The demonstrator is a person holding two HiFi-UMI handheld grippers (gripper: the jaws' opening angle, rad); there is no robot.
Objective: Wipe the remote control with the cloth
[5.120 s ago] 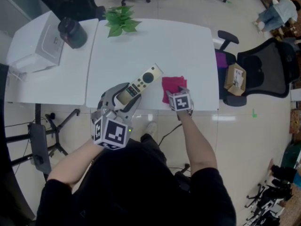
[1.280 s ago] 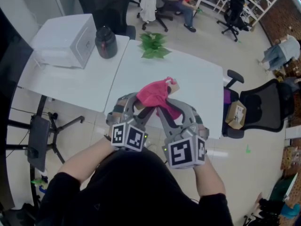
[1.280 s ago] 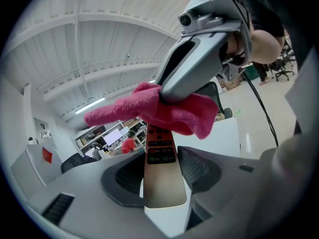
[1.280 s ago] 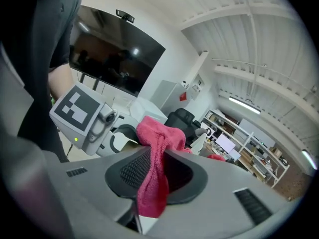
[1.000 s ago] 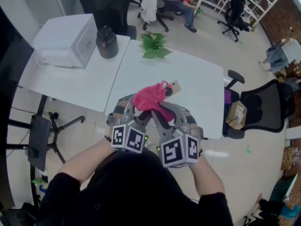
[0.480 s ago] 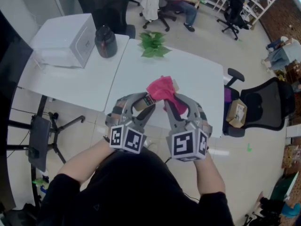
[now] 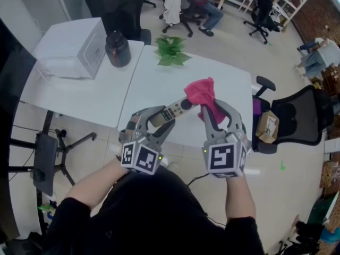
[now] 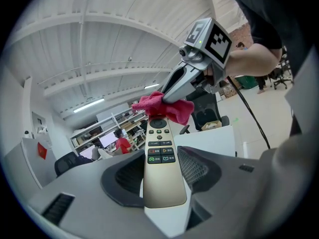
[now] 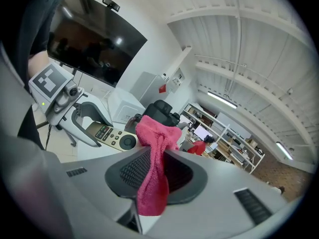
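Head view: above white bench, left gripper clamps slim gold plastic remote control, right gripper pinches crumpled pink cloth; left gripper view: cloth at remote's far end; right gripper view: jaws nearly closed on hanging cloth.

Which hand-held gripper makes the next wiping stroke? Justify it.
Right, probably. The right hand-held gripper is shut on the pink cloth, bunched at the far end of the long beige remote control. The left hand-held gripper clamps the remote's near end, so it should hold steady.
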